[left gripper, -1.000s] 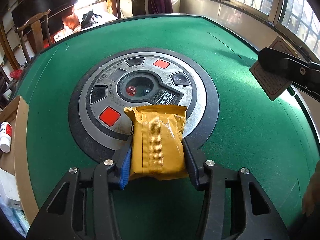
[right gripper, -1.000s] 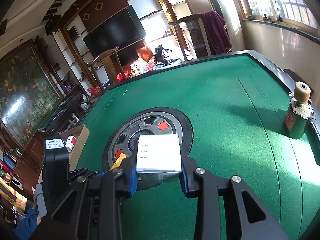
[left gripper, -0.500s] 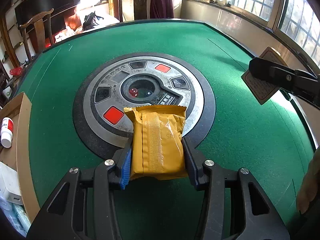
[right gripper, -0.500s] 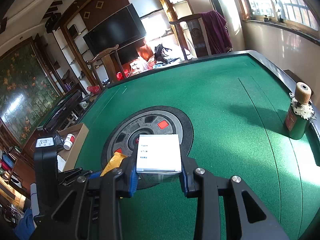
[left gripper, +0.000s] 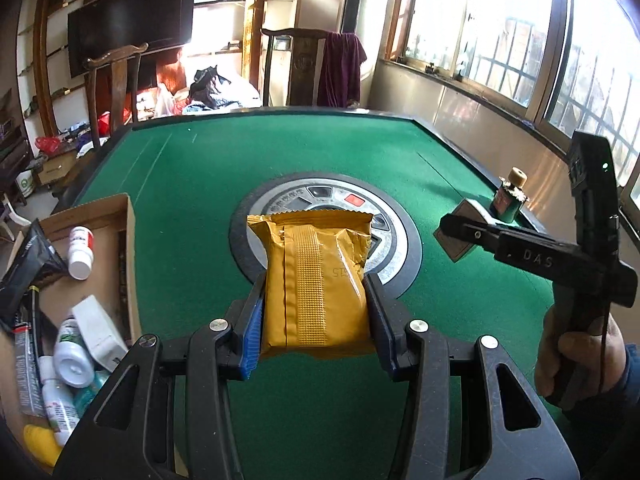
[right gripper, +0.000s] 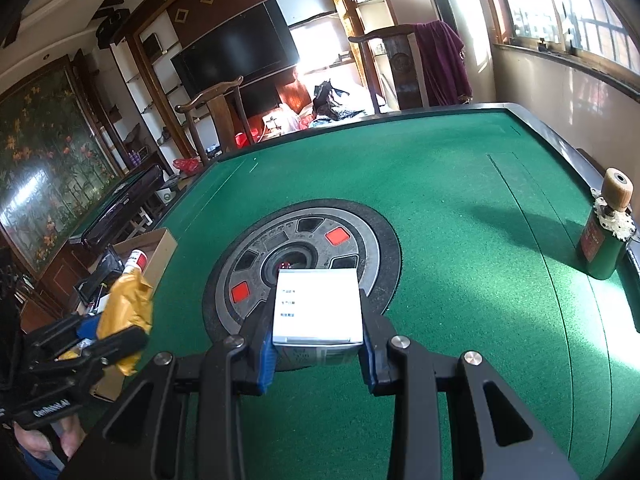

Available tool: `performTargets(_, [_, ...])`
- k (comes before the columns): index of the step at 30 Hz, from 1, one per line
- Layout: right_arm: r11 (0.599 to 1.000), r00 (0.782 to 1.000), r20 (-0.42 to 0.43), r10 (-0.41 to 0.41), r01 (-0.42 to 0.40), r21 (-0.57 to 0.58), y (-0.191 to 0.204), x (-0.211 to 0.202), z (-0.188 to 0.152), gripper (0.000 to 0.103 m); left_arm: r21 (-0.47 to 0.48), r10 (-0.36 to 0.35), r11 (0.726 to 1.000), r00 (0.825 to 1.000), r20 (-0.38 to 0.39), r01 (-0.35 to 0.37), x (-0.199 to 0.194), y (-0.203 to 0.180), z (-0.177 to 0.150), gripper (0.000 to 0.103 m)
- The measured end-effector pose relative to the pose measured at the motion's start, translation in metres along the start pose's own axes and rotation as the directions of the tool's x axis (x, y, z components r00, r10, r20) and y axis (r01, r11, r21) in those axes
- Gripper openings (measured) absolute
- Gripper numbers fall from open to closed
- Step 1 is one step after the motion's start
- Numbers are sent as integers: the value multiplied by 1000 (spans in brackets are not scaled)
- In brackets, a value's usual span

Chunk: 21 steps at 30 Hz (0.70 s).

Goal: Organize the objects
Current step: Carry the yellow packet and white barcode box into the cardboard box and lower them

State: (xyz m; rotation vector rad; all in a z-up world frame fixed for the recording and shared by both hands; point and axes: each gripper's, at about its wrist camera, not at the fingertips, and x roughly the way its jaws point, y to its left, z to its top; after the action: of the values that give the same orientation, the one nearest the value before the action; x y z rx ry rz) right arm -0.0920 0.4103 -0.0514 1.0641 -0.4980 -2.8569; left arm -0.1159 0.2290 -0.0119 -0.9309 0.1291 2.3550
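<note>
Squarely between left tool [left gripper: 316, 312] fingers: yellow packet [left gripper: 316, 276]

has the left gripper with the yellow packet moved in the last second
Yes. The left gripper, shut on the yellow packet, shifted left toward the cardboard box.

Glossy crinkled foil packet [left gripper: 316, 280], matt green felt table [left gripper: 200, 184], smooth cardboard box [right gripper: 318, 306].

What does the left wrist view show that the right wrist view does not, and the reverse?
Only the left wrist view shows inside the cardboard box: bottles and tubes. Only the right wrist view shows the white box face on, held in the right gripper, and the flower painting. Both show the yellow packet in the left gripper, the green table, and the green bottle.
</note>
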Motion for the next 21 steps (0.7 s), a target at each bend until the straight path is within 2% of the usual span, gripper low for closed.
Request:
performTargets(6, [999,999,-22,38,-38,-28,33,9,-2,33,-62,15,998,998,59,-11,-30,41,3,46])
performTargets(10, [993,994,-49,95,-98,-69,79,25,2,33,-122,62,991,995,76,-52,-39,78,4,46])
performTargets(15, [974,982,-80,172,-182,-139,147,51,19,33,-208,163,966,985,47,-150,-41,132,0,46])
performTargets(21, [953,964,-140,226,-248,-171,218,94,41,33,-325,209,924,978,-13,-202,-38,186,-7,46])
